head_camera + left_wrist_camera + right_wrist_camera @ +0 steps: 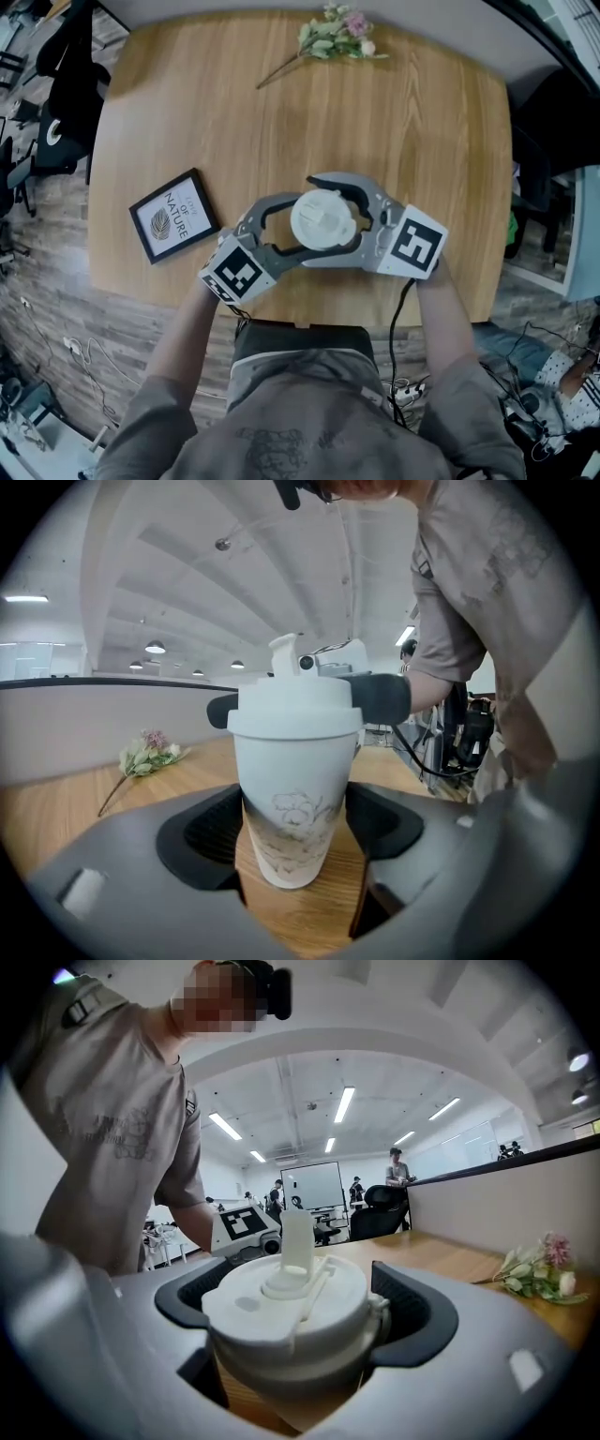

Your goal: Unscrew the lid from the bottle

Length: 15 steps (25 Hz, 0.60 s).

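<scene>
your left tongs [298, 829] pinch the low part of the white plastic bottle with a grey flower drawing [292, 761], one dark pad on each side. your right tongs [302, 1314] pinch the round white lid with a flip-up spout [281, 1297], just above the left tongs. the bottle stands upright on the light brown wooden table [281, 112], between both tongs. a small bunch of pale flowers [336, 36] lies far beyond them.
</scene>
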Each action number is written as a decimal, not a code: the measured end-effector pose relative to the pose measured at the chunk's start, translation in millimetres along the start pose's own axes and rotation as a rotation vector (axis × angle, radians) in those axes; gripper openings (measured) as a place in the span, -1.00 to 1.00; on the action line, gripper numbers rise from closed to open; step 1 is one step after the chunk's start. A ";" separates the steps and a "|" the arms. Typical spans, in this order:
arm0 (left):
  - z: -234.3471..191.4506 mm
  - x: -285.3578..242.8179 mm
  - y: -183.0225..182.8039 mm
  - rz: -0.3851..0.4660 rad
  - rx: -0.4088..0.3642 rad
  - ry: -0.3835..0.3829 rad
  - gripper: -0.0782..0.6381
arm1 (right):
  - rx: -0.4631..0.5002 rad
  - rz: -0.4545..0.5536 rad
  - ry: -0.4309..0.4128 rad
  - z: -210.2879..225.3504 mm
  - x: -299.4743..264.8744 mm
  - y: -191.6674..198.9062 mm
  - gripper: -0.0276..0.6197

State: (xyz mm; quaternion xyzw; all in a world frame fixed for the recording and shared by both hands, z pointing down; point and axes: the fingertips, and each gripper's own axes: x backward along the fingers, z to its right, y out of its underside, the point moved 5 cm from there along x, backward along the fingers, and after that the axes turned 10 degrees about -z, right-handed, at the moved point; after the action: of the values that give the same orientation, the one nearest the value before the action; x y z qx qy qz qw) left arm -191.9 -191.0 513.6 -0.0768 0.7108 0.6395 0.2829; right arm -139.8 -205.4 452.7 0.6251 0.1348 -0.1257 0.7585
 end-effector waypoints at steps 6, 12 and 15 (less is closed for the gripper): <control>-0.6 -0.5 0.7 -0.012 -0.002 -0.012 0.18 | -0.014 0.005 0.029 0.9 0.3 2.1 0.60; 0.8 0.7 0.8 -0.046 0.020 -0.029 0.18 | -0.030 0.009 0.038 0.2 0.7 -0.3 0.60; 1.5 1.1 1.6 -0.055 0.037 -0.039 0.17 | -0.046 0.036 0.057 -0.5 3.8 -4.0 0.60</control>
State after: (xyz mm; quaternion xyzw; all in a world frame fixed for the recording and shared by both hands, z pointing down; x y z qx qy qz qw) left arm -193.1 -189.1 514.3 -0.0784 0.7146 0.6194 0.3156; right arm -137.7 -205.8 447.6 0.6132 0.1477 -0.0910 0.7706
